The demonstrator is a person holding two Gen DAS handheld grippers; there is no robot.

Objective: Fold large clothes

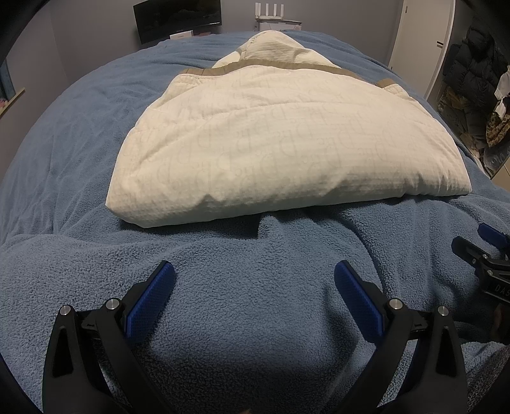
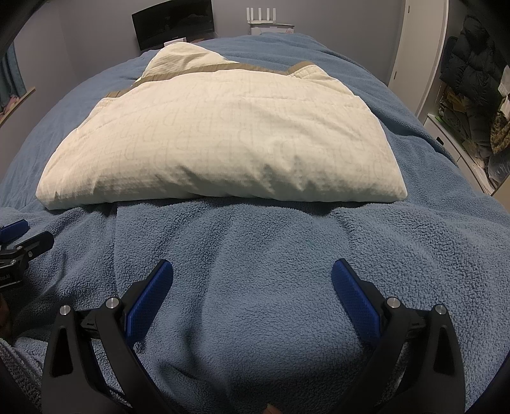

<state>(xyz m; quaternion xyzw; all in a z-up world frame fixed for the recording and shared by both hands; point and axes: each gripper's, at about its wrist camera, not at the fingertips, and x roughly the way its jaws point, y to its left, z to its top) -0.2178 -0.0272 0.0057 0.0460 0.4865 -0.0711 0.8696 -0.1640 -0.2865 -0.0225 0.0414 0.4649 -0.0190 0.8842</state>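
A cream quilted jacket with tan trim lies folded into a thick bundle on the blue fleece blanket; its hood points away at the far end. It also shows in the right wrist view. My left gripper is open and empty, hovering over the blanket a short way in front of the jacket's near fold. My right gripper is open and empty too, beside the left one, equally short of the jacket. The right gripper shows at the left view's right edge; the left gripper shows at the right view's left edge.
The blanket covers a bed. A dark monitor and a white router stand beyond the far end. A white wardrobe and piled dark clothes are at the right.
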